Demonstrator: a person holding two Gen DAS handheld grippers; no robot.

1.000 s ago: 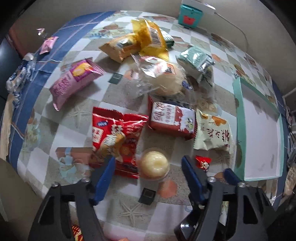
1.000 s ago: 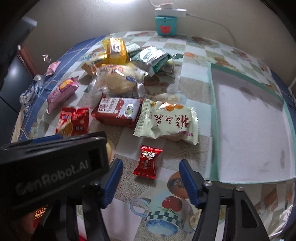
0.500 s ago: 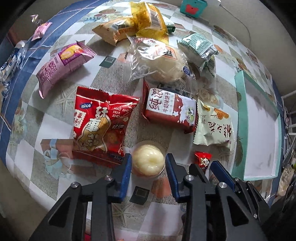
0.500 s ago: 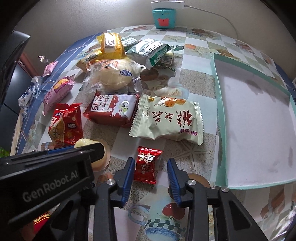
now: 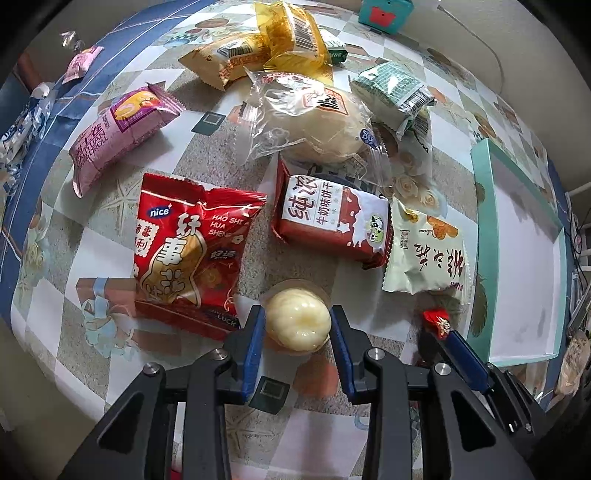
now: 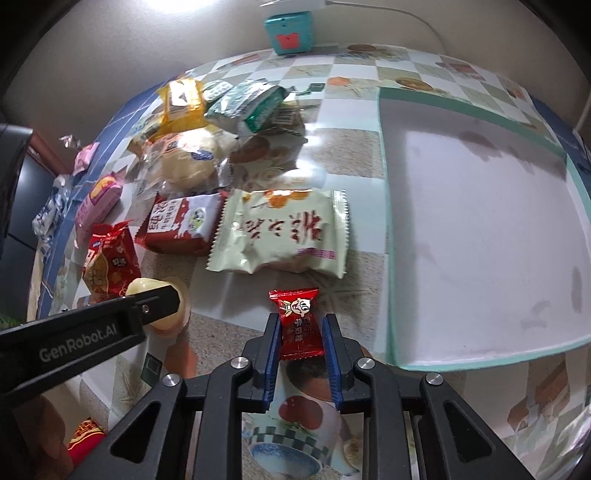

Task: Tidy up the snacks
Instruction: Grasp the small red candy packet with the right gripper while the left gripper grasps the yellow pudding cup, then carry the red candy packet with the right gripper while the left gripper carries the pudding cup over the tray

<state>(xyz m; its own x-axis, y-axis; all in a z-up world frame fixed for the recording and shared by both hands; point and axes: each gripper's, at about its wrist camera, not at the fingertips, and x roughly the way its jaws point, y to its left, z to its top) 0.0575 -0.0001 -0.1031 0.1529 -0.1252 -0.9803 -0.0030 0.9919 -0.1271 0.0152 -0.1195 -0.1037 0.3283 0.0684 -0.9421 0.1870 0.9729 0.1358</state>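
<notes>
My left gripper (image 5: 297, 325) is shut on a pale yellow jelly cup (image 5: 298, 319) near the table's front edge; the cup (image 6: 157, 306) also shows at the left of the right wrist view, behind the left gripper's body. My right gripper (image 6: 300, 328) is shut on a small red candy (image 6: 297, 321), its blue pads pressing both sides of the wrapper. That candy (image 5: 437, 323) peeks out at the lower right of the left wrist view. A shallow teal-rimmed tray (image 6: 386, 221) with a white floor lies to the right of both grippers.
Several snack packs lie behind the grippers: a red peanut bag (image 5: 184, 251), a red-and-white biscuit pack (image 5: 332, 218), a cream pack (image 6: 284, 232), a wrapped bun (image 5: 314, 118), pink (image 5: 118, 133), yellow (image 5: 291, 37) and green (image 5: 395, 92) packs. A teal box (image 6: 290, 31) stands by the wall.
Both grippers went from wide open to shut. The left one sank and shut on the jelly cup; the right one shifted over the red candy and shut on it.
</notes>
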